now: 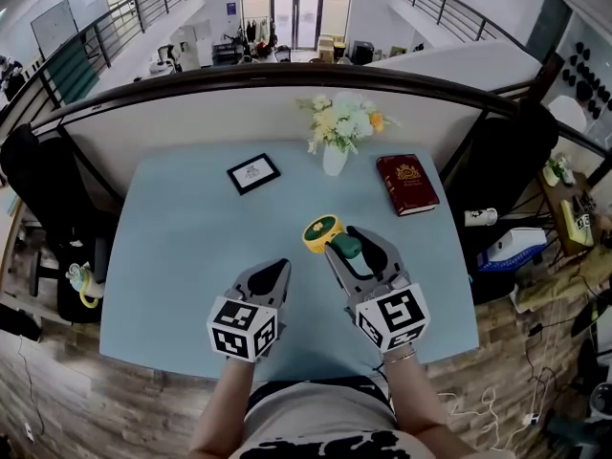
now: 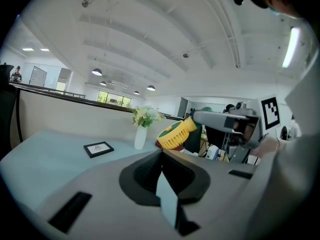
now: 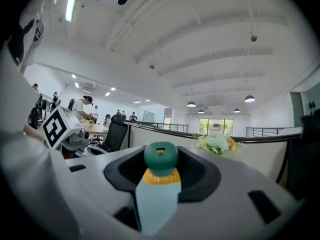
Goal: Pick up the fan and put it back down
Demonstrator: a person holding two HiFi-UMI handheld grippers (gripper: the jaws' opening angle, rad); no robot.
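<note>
Your right tool (image 1: 345, 243) grips the green handle of the yellow fan (image 1: 320, 232), jaws partly closed, apparently holding it just above the blue desk (image 1: 191, 256); your left tool (image 1: 280, 269) is closed, empty; lower the fan level, releasing only once it rests.

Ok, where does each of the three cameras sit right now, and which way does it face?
Head view: on the person's head, looking steeply down at the blue table; the forearms, left claw and right claw show.
Left gripper view: rides the left claw, looking across the table toward the flowers; its own shut jaws show.
Right gripper view: rides the right claw, facing level across the table; its jaws grip the fan.
Shared: all three show flowers and fan.
</note>
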